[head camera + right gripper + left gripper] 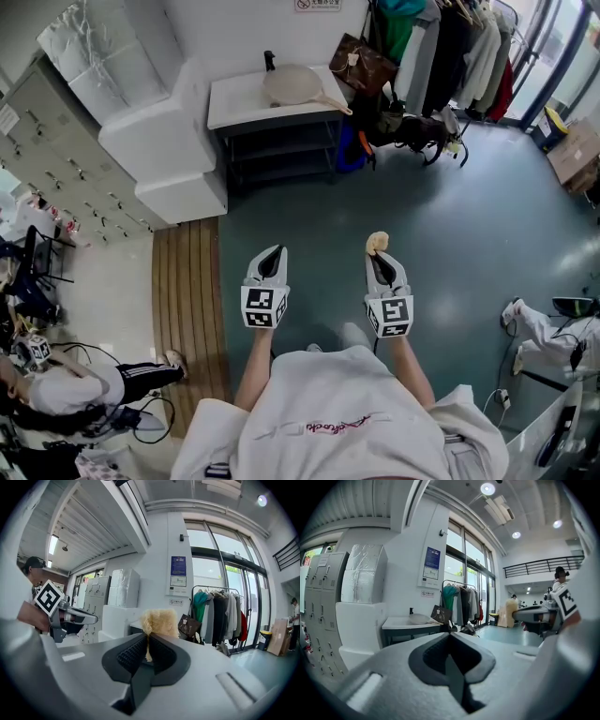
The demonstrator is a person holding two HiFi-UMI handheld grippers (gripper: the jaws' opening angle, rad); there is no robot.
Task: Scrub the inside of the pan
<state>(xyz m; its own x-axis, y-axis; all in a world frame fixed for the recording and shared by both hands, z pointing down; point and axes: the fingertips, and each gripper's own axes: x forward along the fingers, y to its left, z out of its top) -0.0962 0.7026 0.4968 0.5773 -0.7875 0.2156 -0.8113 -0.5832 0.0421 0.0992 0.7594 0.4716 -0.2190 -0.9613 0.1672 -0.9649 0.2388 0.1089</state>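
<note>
Fingers of the left gripper [450, 637] pressed together, nothing between them. Fingers of the right gripper [146, 641] clamped on a pale yellow fluffy scrubber [159, 619], with its tuft sticking out past the tips. Both held out side by side over the green floor [450, 206], well apart from the pan [292, 84].

Lies on the white desk [234, 105] against the far wall, handle toward the right. Too small in the head view to read anything of its inside. Shows in the left gripper view only as a pale shallow shape on the desk top. Cannot be made out in the right gripper view, where the scrubber covers that part of the desk.

Small dark upright thing [270, 61] behind the pan, kind unclear. Brown bag [361, 64] just beside the desk, then a clothes rack [459, 47], cut off at the top by the frame edge. Grey lockers [56, 159] at the left, partly cut off. Legs of a person [530, 323] at the right, the rest out of frame.
</note>
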